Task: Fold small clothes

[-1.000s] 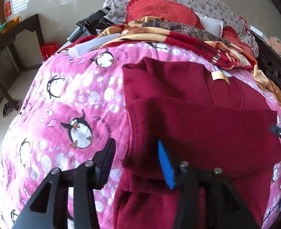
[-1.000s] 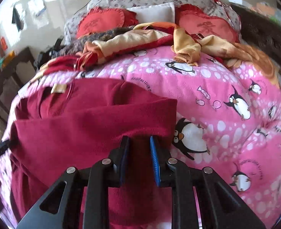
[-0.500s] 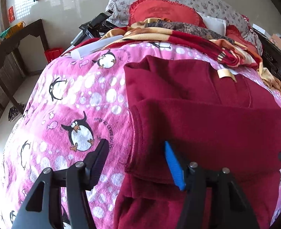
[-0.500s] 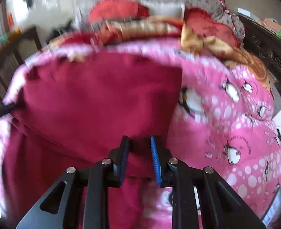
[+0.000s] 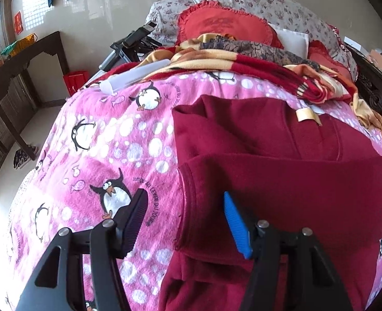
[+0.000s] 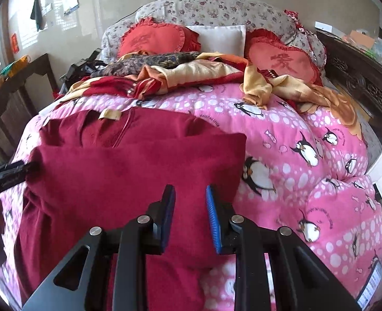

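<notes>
A dark red garment [image 5: 281, 181] lies on a pink penguin-print blanket [image 5: 108, 155], its near part folded over the far part, with a beige neck label [image 5: 303, 114] at the back. My left gripper [image 5: 184, 217] is open and empty, hovering over the folded garment's left edge. In the right wrist view the same garment [image 6: 128, 173] lies left of centre. My right gripper [image 6: 189, 215] is open a little and empty, above the fold's near right part. The left gripper's tip [image 6: 12, 171] shows at the garment's left edge.
Crumpled red and yellow blankets [image 6: 191, 77], red heart cushions [image 6: 284, 62] and floral pillows [image 6: 217, 7] lie at the bed's head. A dark carved bed frame [image 6: 367, 83] runs along the right. A dark wooden table [image 5: 25, 67] and floor are on the left.
Both grippers have drawn back from the folded garment. The right gripper has opened slightly, and the fold now lies flat on the lower layer.
</notes>
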The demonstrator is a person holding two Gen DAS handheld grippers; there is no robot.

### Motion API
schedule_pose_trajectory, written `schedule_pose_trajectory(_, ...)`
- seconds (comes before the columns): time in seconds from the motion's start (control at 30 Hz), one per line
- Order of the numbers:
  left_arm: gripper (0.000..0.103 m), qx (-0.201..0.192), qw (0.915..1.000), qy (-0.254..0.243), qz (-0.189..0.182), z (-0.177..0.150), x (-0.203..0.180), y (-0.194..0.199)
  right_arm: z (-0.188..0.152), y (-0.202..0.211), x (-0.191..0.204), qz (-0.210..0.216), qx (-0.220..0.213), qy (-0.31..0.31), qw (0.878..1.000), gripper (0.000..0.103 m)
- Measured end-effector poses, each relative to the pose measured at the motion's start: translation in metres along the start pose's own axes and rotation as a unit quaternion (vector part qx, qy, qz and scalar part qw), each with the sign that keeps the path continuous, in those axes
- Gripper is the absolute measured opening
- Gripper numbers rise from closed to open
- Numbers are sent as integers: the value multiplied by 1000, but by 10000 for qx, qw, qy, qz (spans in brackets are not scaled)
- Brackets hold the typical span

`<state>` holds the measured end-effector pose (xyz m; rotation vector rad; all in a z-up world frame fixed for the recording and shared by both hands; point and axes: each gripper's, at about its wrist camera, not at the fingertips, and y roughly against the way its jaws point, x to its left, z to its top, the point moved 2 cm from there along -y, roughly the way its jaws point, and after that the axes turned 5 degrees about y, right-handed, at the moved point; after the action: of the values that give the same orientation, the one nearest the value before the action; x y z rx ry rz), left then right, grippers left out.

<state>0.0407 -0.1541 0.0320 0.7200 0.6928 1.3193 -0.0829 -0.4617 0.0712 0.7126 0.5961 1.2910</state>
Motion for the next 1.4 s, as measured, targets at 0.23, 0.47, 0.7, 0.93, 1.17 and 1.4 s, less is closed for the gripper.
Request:
schedule_pose_trajectory(0.23, 73, 129, 9999, -72, 77, 0, -2, -18, -1, -45, -21, -23, 353, -362, 9987, 5)
schedule_pose_trajectory(0.47, 73, 209, 9998, 0, -61, -5, 8, -4, -7, -5, -27, 134, 232, -456, 9986, 5)
schedule_pose_trajectory(0.7, 73, 335, 9989, 184, -258, -37, 16, 30, -57, -4, -27, 146, 934, -419, 9946, 5)
schedule_pose_trajectory(0.93, 73, 478, 9979, 122, -428, -74, 30, 76, -62, 27, -37, 381, 721, -763, 9937, 7)
schedule_pose_trajectory(1.17, 79, 512, 9962, 167, -683, -109, 46, 122, -107, 85, -37, 1362, 1210, -1051, 9776, 10)
schedule_pose_trajectory(1.4, 80, 549, 9964, -14, -642, -135, 47, 148, -155, 121, 37, 2799, 1458, -696, 9463, 12)
